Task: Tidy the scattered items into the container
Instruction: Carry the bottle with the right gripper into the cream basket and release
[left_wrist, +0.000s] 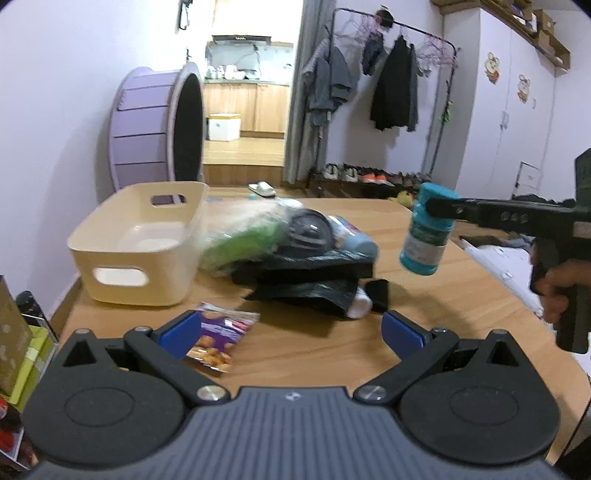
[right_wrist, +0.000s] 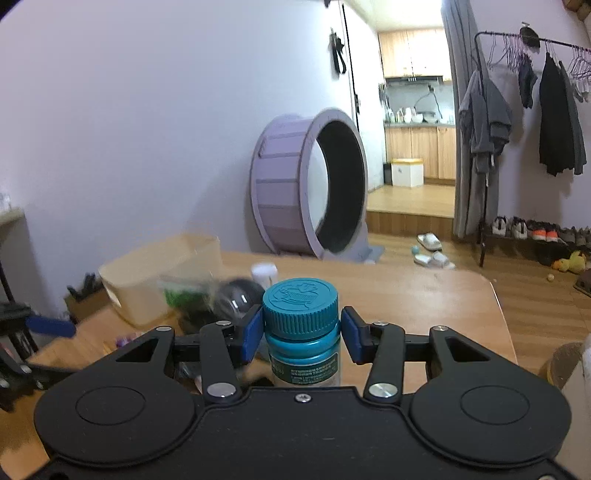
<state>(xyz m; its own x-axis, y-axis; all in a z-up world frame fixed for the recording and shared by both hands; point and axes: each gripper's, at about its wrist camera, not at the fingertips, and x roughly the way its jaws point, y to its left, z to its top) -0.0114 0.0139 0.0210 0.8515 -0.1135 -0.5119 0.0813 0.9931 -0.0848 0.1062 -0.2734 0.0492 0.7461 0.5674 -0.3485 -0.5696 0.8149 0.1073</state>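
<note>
A cream plastic bin (left_wrist: 136, 240) stands empty at the table's far left; it also shows blurred in the right wrist view (right_wrist: 162, 273). My right gripper (right_wrist: 301, 332) is shut on a teal pill bottle (right_wrist: 301, 325), held in the air above the table's right side; the bottle also shows in the left wrist view (left_wrist: 426, 230). My left gripper (left_wrist: 291, 332) is open and empty, low over the near table edge. A purple snack packet (left_wrist: 218, 339) lies by its left finger. A pile with a green bag (left_wrist: 240, 240), a dark round object (left_wrist: 310, 232) and black plastic (left_wrist: 306, 273) lies beside the bin.
The wooden table (left_wrist: 424, 314) has a rounded right edge. A purple exercise wheel (left_wrist: 155, 125) stands behind the bin. A clothes rack (left_wrist: 388, 81) with shoes below is at the back. Boxes (left_wrist: 18, 332) sit left of the table.
</note>
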